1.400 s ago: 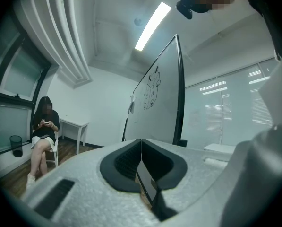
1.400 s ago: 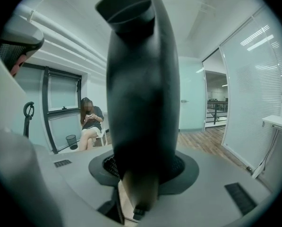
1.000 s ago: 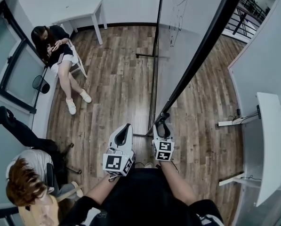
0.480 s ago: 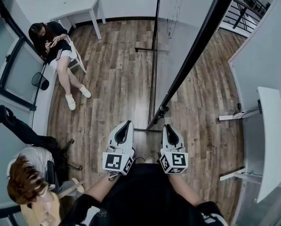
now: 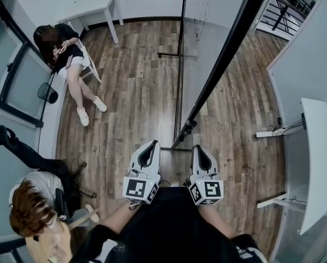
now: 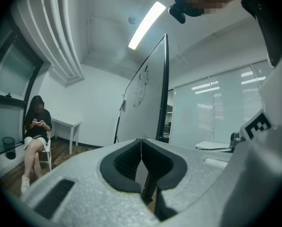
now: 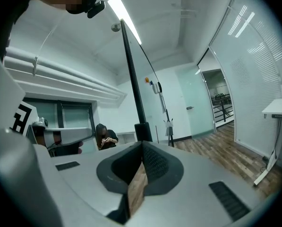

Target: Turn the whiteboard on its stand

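Brown plank floor [image 5: 130, 92] below: ur right gripper [image 5: 198, 149], jaws just closed empty, quits black-framed whiteboard [image 5: 205, 43]; left gripper [image 5: 148, 148] closed too; turn's paused.

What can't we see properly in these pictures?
- Whiteboard top: cut off by the head view's upper edge.
- Drawing on it: too small to read in the left gripper view.
- What the seated person holds: too small in the head view.
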{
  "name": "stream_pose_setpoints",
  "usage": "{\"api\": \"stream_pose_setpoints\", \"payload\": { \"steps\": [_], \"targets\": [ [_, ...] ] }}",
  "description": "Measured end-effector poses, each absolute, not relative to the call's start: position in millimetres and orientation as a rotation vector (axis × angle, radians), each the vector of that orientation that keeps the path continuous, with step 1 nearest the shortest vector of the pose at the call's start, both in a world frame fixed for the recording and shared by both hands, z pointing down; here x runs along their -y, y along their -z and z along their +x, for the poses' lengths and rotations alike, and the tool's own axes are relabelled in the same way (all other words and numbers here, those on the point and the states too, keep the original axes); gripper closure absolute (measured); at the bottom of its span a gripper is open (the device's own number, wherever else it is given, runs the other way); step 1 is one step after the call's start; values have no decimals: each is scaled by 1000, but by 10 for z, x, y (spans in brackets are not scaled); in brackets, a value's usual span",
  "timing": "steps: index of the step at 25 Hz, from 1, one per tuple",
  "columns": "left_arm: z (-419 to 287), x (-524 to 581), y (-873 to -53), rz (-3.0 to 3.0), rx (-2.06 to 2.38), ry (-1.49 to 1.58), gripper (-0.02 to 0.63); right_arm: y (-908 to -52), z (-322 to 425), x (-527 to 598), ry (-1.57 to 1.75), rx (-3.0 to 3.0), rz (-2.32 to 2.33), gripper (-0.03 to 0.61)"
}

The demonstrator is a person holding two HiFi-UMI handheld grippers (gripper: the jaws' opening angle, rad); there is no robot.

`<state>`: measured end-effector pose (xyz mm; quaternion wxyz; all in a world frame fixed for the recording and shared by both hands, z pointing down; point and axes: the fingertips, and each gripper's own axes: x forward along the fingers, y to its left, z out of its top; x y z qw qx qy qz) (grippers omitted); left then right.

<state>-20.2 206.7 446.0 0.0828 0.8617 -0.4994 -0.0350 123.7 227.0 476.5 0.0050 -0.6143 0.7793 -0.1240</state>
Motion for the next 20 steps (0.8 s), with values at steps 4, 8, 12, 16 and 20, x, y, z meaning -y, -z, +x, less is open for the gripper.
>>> {"api": "stream_pose_setpoints", "payload": {
  "steps": [4, 8, 12, 16, 20],
  "targets": [
    [-200, -2073, -4445, 2579, 1490, 110, 595, -4758, 1212, -2281, 375, -2451, -1921, 565],
    [-203, -2077, -4458, 2571, 1494, 111, 595, -4745, 1208, -2289, 365, -2464, -1903, 565],
    [-202, -2075, -4449, 2565, 1498, 114, 595, -4745, 1220, -2298, 371, -2458, -1913, 565],
    [-213, -2076, -4446, 2561, 1502, 115, 595, -4753, 1215, -2302, 373, -2457, -1912, 565],
    [-208, -2064, -4441, 2567, 1503, 116, 595, -4748, 1211, -2291, 368, -2454, -1911, 565]
  ]
}}
